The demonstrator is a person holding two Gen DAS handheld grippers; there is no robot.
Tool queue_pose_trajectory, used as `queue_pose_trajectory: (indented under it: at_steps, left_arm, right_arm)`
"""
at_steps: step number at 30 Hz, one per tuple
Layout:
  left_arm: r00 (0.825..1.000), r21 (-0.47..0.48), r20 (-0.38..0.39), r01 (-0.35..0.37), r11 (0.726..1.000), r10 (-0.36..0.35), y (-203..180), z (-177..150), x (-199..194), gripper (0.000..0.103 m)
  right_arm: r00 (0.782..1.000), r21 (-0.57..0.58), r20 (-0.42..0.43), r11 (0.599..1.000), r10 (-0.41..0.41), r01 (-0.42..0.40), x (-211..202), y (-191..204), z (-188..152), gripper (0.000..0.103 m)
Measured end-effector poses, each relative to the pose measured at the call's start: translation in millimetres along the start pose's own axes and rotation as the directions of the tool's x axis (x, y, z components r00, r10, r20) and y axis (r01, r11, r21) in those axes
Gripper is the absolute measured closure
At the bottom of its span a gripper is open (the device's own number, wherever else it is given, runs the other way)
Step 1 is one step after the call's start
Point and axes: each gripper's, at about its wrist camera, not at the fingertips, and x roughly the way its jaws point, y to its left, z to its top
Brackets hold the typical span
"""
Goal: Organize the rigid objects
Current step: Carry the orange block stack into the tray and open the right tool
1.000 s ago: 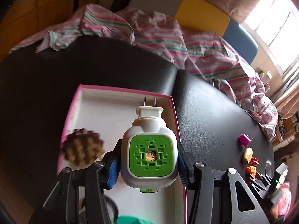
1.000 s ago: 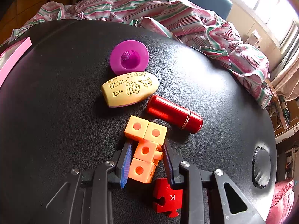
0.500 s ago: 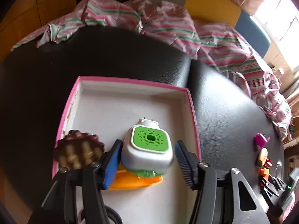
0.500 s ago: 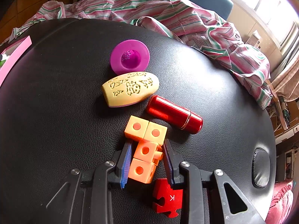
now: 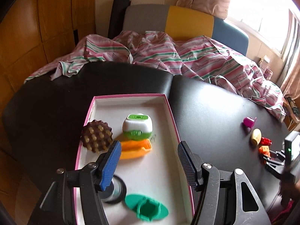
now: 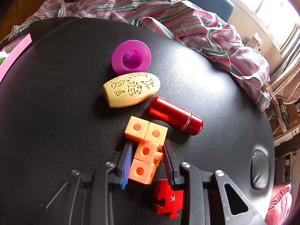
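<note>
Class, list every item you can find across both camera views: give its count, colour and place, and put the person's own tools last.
Box: 1, pink rim, white inside, on the black table.
Plug-in device: 1, white and green, in the box.
Studded ball: 1, brown, box's left wall.
Orange piece: 1, under the plug-in device.
Green piece: 1, box's near end.
Funnel-like cup: 1, purple, on the table.
Carved oval: 1, cream, beside the cup.
Cylinder: 1, red.
Linked cubes: 4, orange.
Puzzle piece: 1, red.
Striped cloth: 1, pink-green, far edge.
Left hand-held gripper: opening, empty, over the box.
Right hand-held gripper: shut on the cubes.
</note>
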Motion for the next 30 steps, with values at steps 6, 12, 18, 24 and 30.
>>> queue_pose_trajectory:
  at_steps: [6,12,18,24,30]
  left_arm:
    - [1.0,0.025,0.025,-0.019,1.0,0.018,-3,-18,-20,0.039]
    - [0.999,0.042,0.036,-0.039,0.998,0.037,-1,-31,-32,0.039]
    - [0.999,0.036,0.032,-0.045,0.998,0.044,3,-40,-37,0.039]
    - [0.999,0.021,0.024,-0.048,0.999,0.047,10,-46,-40,0.039]
    - [0.998,0.004,0.024,-0.05,0.999,0.05,17,-49,-41,0.039]
  right_arm:
    - [1.0,-0.003,0.001,1.0,-0.004,0.004,0,0,0,0.072]
    - [1.0,-0.009,0.0,1.0,-0.014,0.014,-1,0,1,0.072]
    - [1.0,-0.012,-0.003,1.0,-0.023,0.023,-2,3,1,0.073]
    - [1.0,0.036,-0.026,0.999,0.004,-0.003,-3,-2,1,0.073]
    - [0.996,0.1,-0.067,0.994,0.052,-0.045,-5,-4,2,0.073]
